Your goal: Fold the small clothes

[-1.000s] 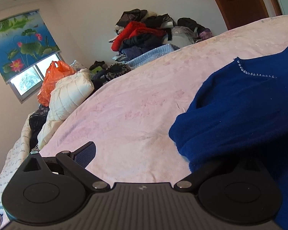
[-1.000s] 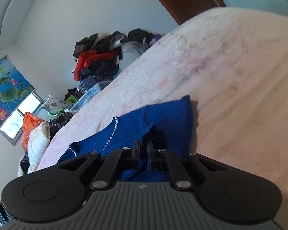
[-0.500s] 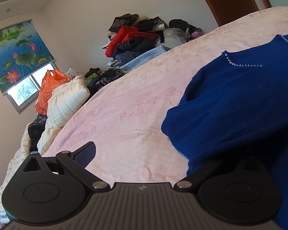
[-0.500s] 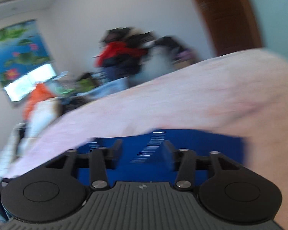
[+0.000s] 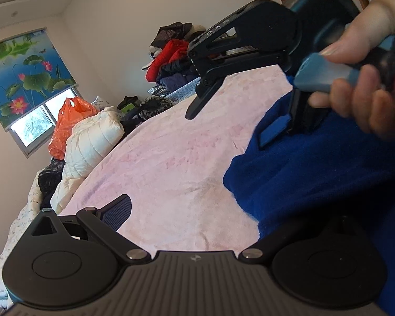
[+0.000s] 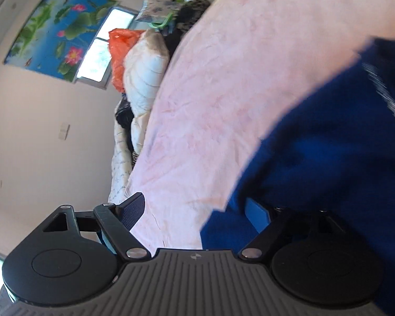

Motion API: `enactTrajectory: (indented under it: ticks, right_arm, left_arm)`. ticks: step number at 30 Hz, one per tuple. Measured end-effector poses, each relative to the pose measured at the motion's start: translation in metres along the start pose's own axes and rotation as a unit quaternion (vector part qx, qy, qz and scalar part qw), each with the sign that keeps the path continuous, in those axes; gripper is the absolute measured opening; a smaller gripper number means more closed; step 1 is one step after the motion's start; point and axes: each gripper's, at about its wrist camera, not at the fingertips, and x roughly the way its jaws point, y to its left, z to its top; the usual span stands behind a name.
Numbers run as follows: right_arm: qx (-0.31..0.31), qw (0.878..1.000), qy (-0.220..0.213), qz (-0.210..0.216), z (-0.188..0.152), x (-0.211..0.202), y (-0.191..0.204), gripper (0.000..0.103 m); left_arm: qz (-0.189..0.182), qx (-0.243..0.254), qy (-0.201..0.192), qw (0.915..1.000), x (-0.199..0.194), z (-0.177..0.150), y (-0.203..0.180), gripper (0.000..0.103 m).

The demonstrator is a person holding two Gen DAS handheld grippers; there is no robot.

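Observation:
A dark blue sweater (image 5: 316, 184) with a beaded neckline lies on the pink bedspread (image 5: 171, 158), filling the right of both views (image 6: 329, 144). My left gripper (image 5: 197, 218) stands open low over the bed; its left finger (image 5: 118, 210) shows, while the right one is hidden by the blue cloth. A hand (image 5: 368, 100) holds my right gripper (image 5: 229, 125) above the sweater's far left edge. In the right wrist view the right gripper (image 6: 194, 208) has its jaws opening wide. Its right pad (image 6: 255, 216) is at the sweater's edge and nothing is pinched.
A heap of dark and red clothes (image 5: 176, 55) sits at the far end of the bed. A white puffy jacket (image 5: 92, 137) and an orange plastic bag (image 5: 68, 123) lie along the left edge under a window with a lotus blind (image 5: 26, 73).
The right gripper was shut on a fold of the blue sweater; it let go, opened wide and swung left across the sweater into the left wrist view. The left gripper stayed put.

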Motion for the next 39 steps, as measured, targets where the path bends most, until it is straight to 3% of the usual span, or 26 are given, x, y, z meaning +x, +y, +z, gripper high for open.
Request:
enactTrajectory:
  ticks: [3, 8, 12, 15, 17, 20, 22, 25, 27, 29, 32, 34, 35, 36, 37, 38, 39]
  right_arm:
    - [-0.039, 0.996, -0.083, -0.019, 0.011, -0.009, 0.008, 0.083]
    - [-0.051, 0.984, -0.169, 0.017, 0.016, -0.059, 0.009, 0.094]
    - [-0.097, 0.977, -0.190, -0.027, -0.005, -0.135, 0.006, 0.094]
    - [-0.105, 0.964, -0.230, -0.082, -0.028, -0.211, -0.013, 0.094]
    - [-0.087, 0.952, -0.269, -0.117, -0.044, -0.263, -0.030, 0.095]
    - [-0.059, 0.931, -0.319, -0.169, -0.071, -0.332, -0.056, 0.094]
    - [-0.029, 0.925, -0.327, -0.192, -0.084, -0.361, -0.074, 0.094]
    - [0.008, 0.932, -0.312, -0.183, -0.098, -0.368, -0.096, 0.092]
    - [0.016, 0.942, -0.288, -0.174, -0.098, -0.356, -0.104, 0.089]
    - [0.014, 0.944, -0.272, -0.185, -0.092, -0.335, -0.108, 0.089]
    - [0.021, 0.947, -0.258, -0.191, -0.082, -0.316, -0.119, 0.087]
    - [0.009, 0.945, -0.259, -0.201, -0.079, -0.316, -0.119, 0.078]
    - [-0.003, 0.943, -0.257, -0.210, -0.077, -0.313, -0.117, 0.066]
    - [-0.014, 0.942, -0.251, -0.222, -0.075, -0.311, -0.115, 0.036]
    - [-0.018, 0.942, -0.243, -0.230, -0.075, -0.310, -0.115, 0.017]
    - [-0.018, 0.942, -0.240, -0.232, -0.074, -0.310, -0.115, 0.009]
    - [-0.027, 0.941, -0.242, -0.233, -0.076, -0.311, -0.114, 0.008]
  left_arm:
    - [-0.009, -0.010, 0.012, 0.9998, 0.000, 0.000, 0.002, 0.103]
    - [-0.011, 0.008, 0.004, 0.9999, -0.008, -0.004, 0.001, 0.103]
    - [-0.033, 0.011, 0.001, 0.9994, -0.010, -0.007, 0.006, 0.103]
    - [-0.037, 0.060, -0.023, 0.9973, -0.010, -0.011, 0.000, 0.103]
    - [-0.038, 0.083, -0.044, 0.9949, -0.009, -0.011, -0.003, 0.103]
    - [-0.059, 0.060, -0.049, 0.9953, -0.003, -0.003, 0.002, 0.103]
    - [-0.073, 0.020, -0.041, 0.9963, 0.001, 0.004, 0.009, 0.103]
    - [-0.090, -0.034, -0.030, 0.9949, 0.003, 0.012, 0.019, 0.103]
    - [-0.098, -0.044, -0.035, 0.9936, -0.003, 0.014, 0.021, 0.103]
    - [-0.086, -0.017, -0.047, 0.9951, -0.008, 0.013, 0.015, 0.103]
    - [-0.061, 0.062, -0.056, 0.9946, -0.007, 0.008, -0.002, 0.103]
    - [-0.042, 0.104, -0.068, 0.9913, -0.004, 0.002, -0.010, 0.103]
    - [-0.034, 0.120, -0.073, 0.9895, -0.003, 0.000, -0.012, 0.103]
    - [-0.030, 0.129, -0.076, 0.9883, -0.002, -0.001, -0.012, 0.103]
    - [-0.029, 0.131, -0.076, 0.9880, -0.002, -0.001, -0.011, 0.103]
    - [-0.031, 0.127, -0.077, 0.9885, -0.002, 0.001, -0.009, 0.103]
    - [-0.038, 0.116, -0.077, 0.9895, -0.003, 0.004, -0.004, 0.103]
